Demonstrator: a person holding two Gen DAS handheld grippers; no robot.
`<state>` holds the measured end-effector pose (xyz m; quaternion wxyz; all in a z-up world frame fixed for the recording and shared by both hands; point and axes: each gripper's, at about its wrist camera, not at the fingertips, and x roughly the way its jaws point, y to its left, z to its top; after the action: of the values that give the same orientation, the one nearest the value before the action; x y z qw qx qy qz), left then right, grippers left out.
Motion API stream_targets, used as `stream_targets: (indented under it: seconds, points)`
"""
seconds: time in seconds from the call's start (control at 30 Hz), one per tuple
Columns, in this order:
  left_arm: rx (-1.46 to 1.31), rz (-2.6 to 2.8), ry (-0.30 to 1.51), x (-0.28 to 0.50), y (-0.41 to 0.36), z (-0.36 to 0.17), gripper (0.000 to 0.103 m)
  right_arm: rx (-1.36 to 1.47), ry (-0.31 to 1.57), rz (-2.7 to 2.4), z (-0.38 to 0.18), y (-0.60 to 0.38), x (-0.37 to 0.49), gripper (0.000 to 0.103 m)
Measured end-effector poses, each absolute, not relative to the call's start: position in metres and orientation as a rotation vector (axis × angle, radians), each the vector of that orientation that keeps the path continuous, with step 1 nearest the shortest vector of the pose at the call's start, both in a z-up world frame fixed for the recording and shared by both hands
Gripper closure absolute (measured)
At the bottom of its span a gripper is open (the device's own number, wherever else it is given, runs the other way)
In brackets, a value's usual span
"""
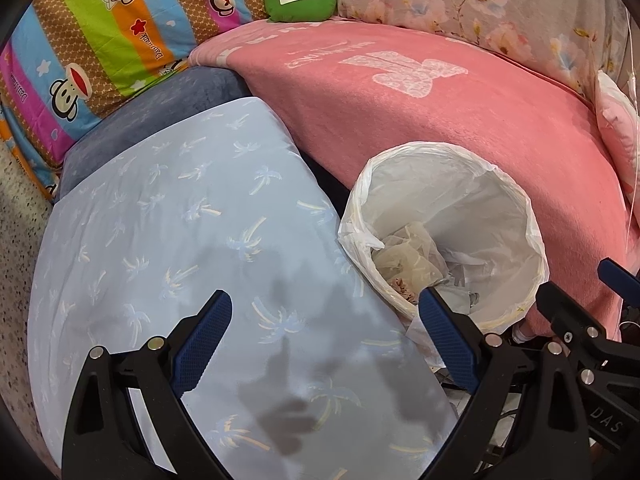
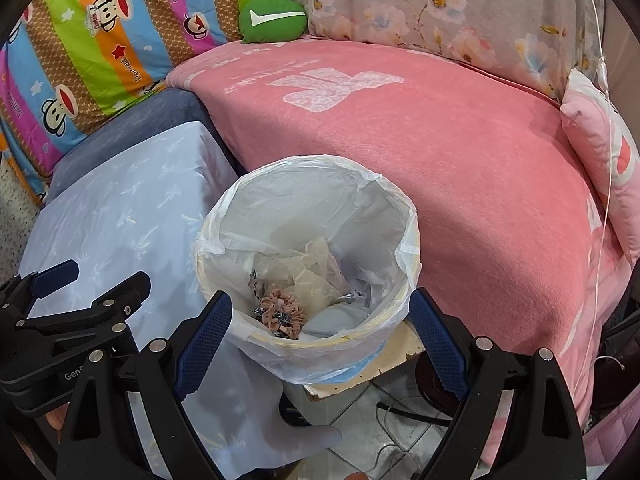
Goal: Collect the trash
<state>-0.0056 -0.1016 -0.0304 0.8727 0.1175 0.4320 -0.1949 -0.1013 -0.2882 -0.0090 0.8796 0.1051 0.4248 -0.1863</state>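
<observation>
A round trash bin (image 2: 412, 220) with a white plastic liner stands between a blue-draped surface and a pink bed. Inside it lie crumpled paper and plastic wraps (image 2: 308, 264) and a pink spotted scrunchie (image 2: 280, 312). My right gripper (image 2: 322, 340) hangs open over the bin's near rim, with nothing between its blue pads. My left gripper (image 1: 326, 340) is open above the palm-print cloth (image 1: 180, 208), left of the bin (image 1: 532, 216), and it is empty too. Each gripper shows at the edge of the other's view: the left gripper (image 2: 94, 280) and the right gripper (image 1: 588, 284).
A pink blanket (image 2: 440, 140) covers the bed to the right. A striped monkey-print quilt (image 2: 100, 40), a green cushion (image 2: 272, 18) and a floral cloth (image 2: 440, 8) lie behind. The bin rests on a chipped board (image 2: 360, 376). Cables (image 2: 400, 412) run over the tiled floor below.
</observation>
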Motion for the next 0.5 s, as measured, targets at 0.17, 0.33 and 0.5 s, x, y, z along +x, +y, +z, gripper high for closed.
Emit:
stream_targets:
  seconds: [0.17, 0.33, 0.5]
  points:
    - [0.245, -0.405, 0.9, -0.0054, -0.1017, -0.0293, 0.013, 0.222, 0.879, -0.393, -0.0088, -0.2888, -0.1035, 0.016]
    - [0.25, -0.407, 0.896, -0.0057, -0.1023, -0.0279, 0.013, 0.213, 0.868, -0.404, -0.007, -0.2893, -0.1052, 0.015]
    - [0.252, -0.406, 0.89, -0.0066, -0.1029, -0.0266, 0.013, 0.208, 0.861, -0.405, -0.0062, -0.29, -0.1063, 0.007]
